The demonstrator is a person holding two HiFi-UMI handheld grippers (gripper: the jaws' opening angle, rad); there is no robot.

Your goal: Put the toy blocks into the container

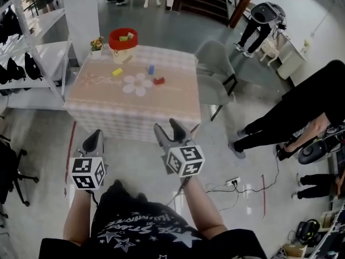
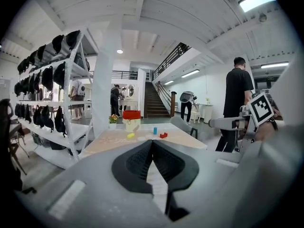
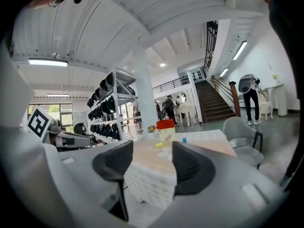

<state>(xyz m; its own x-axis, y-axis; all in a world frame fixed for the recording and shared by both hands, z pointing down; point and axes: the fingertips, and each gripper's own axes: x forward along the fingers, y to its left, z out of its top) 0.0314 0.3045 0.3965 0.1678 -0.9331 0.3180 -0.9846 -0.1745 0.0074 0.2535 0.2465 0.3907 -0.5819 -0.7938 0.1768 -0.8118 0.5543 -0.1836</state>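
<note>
A red container (image 1: 123,38) with small blocks inside stands at the far edge of a table (image 1: 172,99) covered in a pink cloth. On the cloth lie a yellow block (image 1: 117,72), a blue block (image 1: 151,69) and a red block (image 1: 158,81). Both grippers hang well short of the table, over the floor. My left gripper (image 1: 95,140) is shut with nothing between its pads (image 2: 142,158). My right gripper (image 1: 168,127) is open and empty, and through its gap I see the table, the yellow block (image 3: 159,144) and the red container (image 3: 165,124).
A grey chair (image 1: 215,69) stands at the table's right side. White shelving (image 1: 32,53) with dark bags and a white pillar (image 1: 81,9) are to the left. A flower pot (image 1: 97,43) sits beside the container. A person in black (image 1: 302,112) leans in at right; cables (image 1: 237,188) lie on the floor.
</note>
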